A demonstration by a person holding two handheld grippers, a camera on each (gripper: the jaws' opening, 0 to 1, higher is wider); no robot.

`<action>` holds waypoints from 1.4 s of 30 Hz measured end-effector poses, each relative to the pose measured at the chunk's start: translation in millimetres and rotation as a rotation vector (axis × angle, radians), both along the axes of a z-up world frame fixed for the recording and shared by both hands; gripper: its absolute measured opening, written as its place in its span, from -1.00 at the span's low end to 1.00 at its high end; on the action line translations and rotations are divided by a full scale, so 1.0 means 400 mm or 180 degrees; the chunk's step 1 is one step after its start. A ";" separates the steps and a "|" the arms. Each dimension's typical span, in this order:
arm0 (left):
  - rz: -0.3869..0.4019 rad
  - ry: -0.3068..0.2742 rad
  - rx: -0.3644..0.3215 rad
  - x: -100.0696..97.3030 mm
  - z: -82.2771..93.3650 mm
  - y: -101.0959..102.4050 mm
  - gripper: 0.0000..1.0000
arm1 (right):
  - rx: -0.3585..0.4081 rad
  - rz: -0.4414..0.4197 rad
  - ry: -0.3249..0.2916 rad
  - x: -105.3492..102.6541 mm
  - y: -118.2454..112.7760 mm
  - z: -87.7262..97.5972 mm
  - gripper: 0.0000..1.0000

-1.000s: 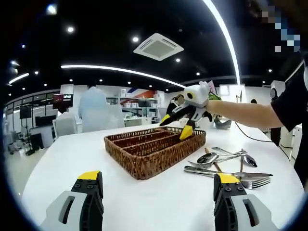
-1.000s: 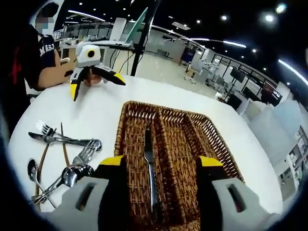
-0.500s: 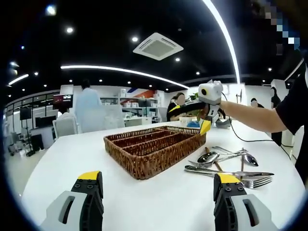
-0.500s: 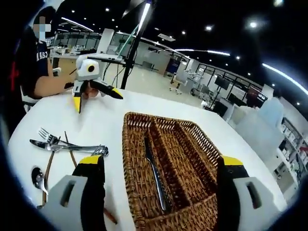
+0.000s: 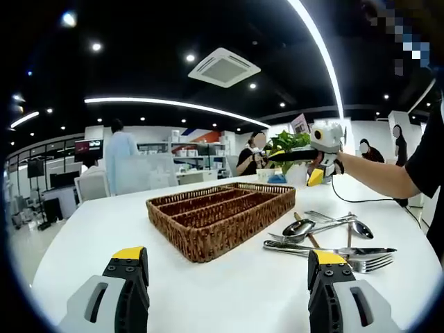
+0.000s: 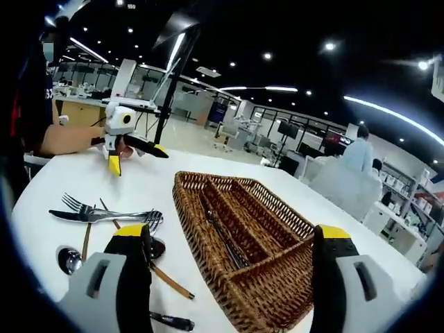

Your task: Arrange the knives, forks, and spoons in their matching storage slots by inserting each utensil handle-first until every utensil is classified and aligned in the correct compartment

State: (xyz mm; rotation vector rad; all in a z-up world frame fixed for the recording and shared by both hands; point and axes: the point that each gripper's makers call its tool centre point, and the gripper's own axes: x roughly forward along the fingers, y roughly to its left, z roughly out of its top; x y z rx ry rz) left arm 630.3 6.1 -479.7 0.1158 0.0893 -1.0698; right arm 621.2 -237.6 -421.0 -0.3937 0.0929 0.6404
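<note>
Your left gripper [image 5: 222, 281] hovers wide open and empty over the white table [image 5: 229, 291]. The wicker tray [image 5: 220, 211] runs away from you; loose cutlery [image 5: 326, 239], stiff, likely slippery, lies crosswise just right. Pinch mid-handle. One knife [image 6: 225, 239] lies lengthwise in the tray. Your right gripper [image 6: 232, 274] is wide open, empty.

A white table [image 5: 229, 284] spreads under and ahead of the jaws, with a potted plant [image 5: 286, 142] far beyond the right jaw.
</note>
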 end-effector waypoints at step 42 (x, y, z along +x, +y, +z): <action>0.0050 -0.0207 0.0103 -0.026 0.021 -0.047 1.00 | 0.0731 -0.0777 -0.0017 -0.242 -0.222 -0.102 0.99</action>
